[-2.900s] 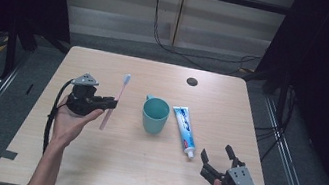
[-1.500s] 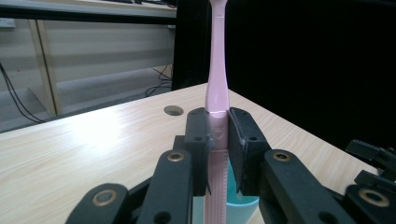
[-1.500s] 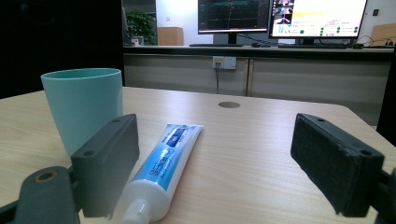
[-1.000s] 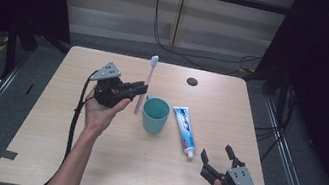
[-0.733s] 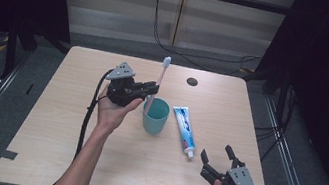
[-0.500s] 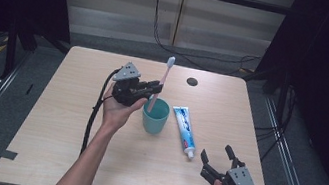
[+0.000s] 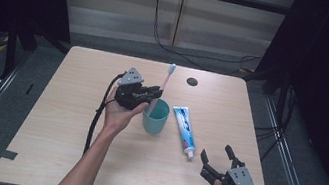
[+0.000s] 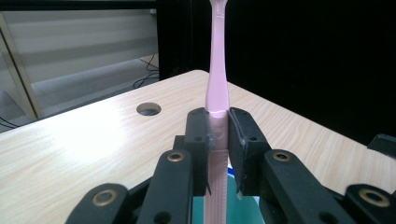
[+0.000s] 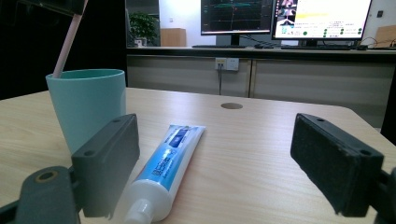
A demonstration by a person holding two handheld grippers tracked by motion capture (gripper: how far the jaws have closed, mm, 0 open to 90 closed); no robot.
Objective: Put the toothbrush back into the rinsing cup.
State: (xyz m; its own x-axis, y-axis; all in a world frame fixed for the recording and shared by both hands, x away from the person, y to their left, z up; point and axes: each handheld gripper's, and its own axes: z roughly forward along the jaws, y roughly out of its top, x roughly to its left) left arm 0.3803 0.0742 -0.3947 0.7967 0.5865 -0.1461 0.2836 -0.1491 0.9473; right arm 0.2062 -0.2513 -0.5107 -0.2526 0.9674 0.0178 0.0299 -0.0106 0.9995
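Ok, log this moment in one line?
left gripper: shut on pink toothbrush, lower end in teal cup | right gripper: open, idle | toothpaste tube: flat on table

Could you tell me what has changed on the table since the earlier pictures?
The left gripper lifted the pink toothbrush off the table, carried it rightward and stood it upright, lower end now inside the green cup. The toothpaste, cup and open right gripper stayed put.

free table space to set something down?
Bare patches: the light wooden table's left half, left of the forearm; the far right corner beyond the round hole. Crowded: centre, with teal plastic cup and white-blue toothpaste tube.
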